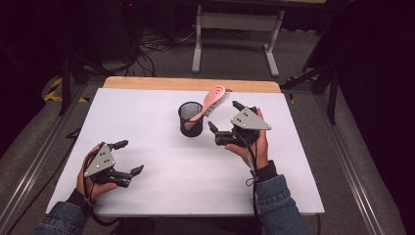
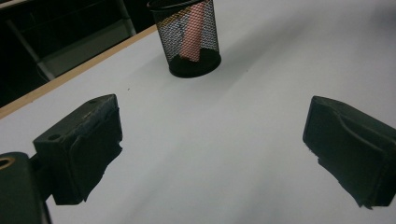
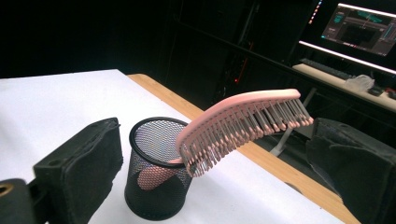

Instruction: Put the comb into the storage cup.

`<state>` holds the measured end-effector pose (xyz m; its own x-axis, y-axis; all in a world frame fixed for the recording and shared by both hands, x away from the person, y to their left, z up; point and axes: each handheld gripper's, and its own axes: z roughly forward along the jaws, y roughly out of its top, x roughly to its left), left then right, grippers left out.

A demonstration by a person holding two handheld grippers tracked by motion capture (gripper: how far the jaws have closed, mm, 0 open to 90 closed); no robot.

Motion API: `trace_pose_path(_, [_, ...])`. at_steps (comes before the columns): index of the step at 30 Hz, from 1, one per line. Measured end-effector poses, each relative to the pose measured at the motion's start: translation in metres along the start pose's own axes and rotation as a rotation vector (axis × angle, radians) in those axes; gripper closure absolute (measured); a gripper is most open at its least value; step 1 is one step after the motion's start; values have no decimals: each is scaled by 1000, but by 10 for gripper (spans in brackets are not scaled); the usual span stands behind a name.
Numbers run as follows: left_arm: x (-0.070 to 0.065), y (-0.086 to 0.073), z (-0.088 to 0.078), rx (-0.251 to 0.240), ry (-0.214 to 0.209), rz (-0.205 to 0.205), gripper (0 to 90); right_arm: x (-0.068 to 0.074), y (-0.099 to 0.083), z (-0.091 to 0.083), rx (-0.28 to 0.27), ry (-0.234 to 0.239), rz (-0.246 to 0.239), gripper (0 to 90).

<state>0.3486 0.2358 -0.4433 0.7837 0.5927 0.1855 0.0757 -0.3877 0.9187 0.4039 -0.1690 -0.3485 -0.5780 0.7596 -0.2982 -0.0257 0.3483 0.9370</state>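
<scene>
Standing handle-down in black mesh cup [image 1: 191,119], pink hairbrush [image 1: 213,100] leans with bristled head past rim toward right hand-held gripper [image 1: 223,117]; cup sits on white surface [image 1: 166,161] near far wooden edge; right hand-held gripper just beside cup, jaws spread, grasping nothing; left hand-held gripper [image 1: 131,156] well apart near front-left, jaws spread, empty.

I see both forearms enter from the bottom edge, denim sleeves to the wrists. Left hand [image 1: 90,181] holds the left gripper [image 1: 128,157] low at the near left, jaws spread wide apart, nothing between. Right hand [image 1: 257,147] holds the right gripper [image 1: 225,117] farther forward, jaws likewise wide apart, nothing gripped.
</scene>
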Motion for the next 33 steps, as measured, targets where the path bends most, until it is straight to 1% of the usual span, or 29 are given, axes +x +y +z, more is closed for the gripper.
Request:
trace_pose_path(5, [0,0,0,-1,0,0,58,2,1,-4,-2,-11,-14,37])
trace_pose_path(7, [0,0,0,-2,0,0,58,2,1,-5,-5,-10,-13,38])
trace_pose_path(10, [0,0,0,-2,-1,-1,58,4,0,-7,5,-8,-34,43])
trace_pose_path(17, [0,0,0,-2,-1,-1,57,6,0,-14,-1,0,-39,46])
trace_pose_path(20, [0,0,0,-1,1,-2,57,7,0,-16,3,-2,-48,52])
trace_pose_path(24, [0,0,-1,-2,2,0,57,7,-1,-18,8,10,-59,54])
trace_pose_path(30, [0,0,0,-1,1,0,57,7,-1,-23,2,2,-71,53])
trace_pose_path(33, [0,0,-1,0,2,0,57,7,-1,-25,2,6,-70,50])
